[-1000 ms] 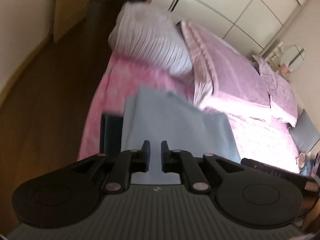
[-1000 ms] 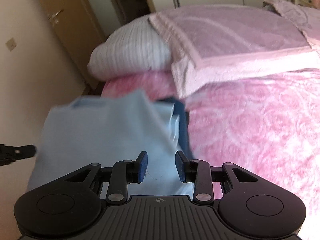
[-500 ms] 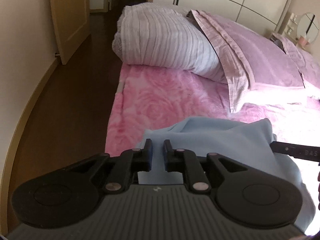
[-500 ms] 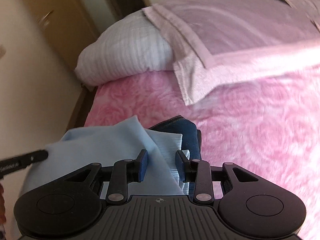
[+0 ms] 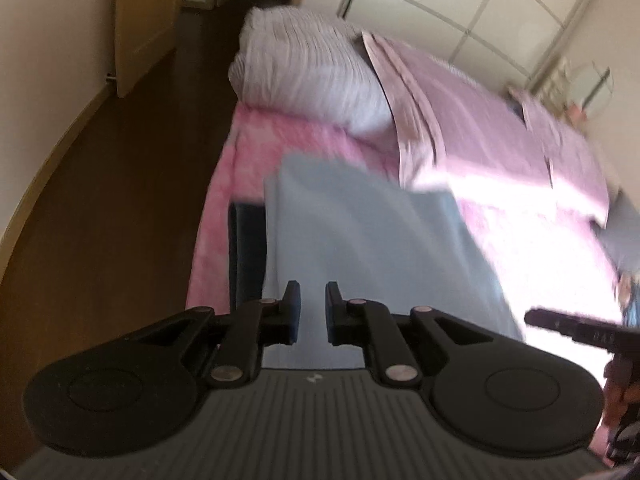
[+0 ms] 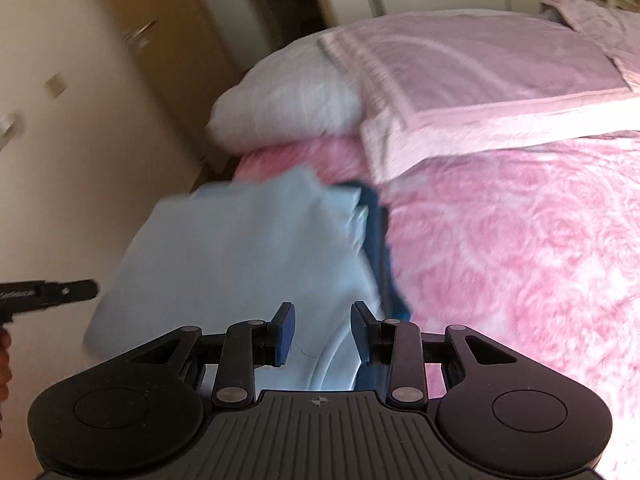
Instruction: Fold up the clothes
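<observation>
Fold incomplete: light-blue garment (image 5: 360, 240) hangs above the pink bed (image 6: 520, 260). Left gripper (image 5: 313, 308) fingers closing on it; right gripper (image 6: 323, 328) fingers apart around it.

We look along the right gripper (image 6: 322, 330) — its 2 blue-padded fingers (image 6: 285, 334) stand apart, light blue cloth (image 6: 240, 256) lying in the gap between them; whether the pads press it we cannot tell. A dark blue garment (image 6: 380, 236) edges the cloth on its right side, on the pink bedspread (image 6: 520, 248). The left gripper's tip (image 6: 60, 292) pokes in at the left edge. Beyond — a white pillow (image 6: 288, 112) and pale pink quilt (image 6: 480, 76). Blurred.
</observation>
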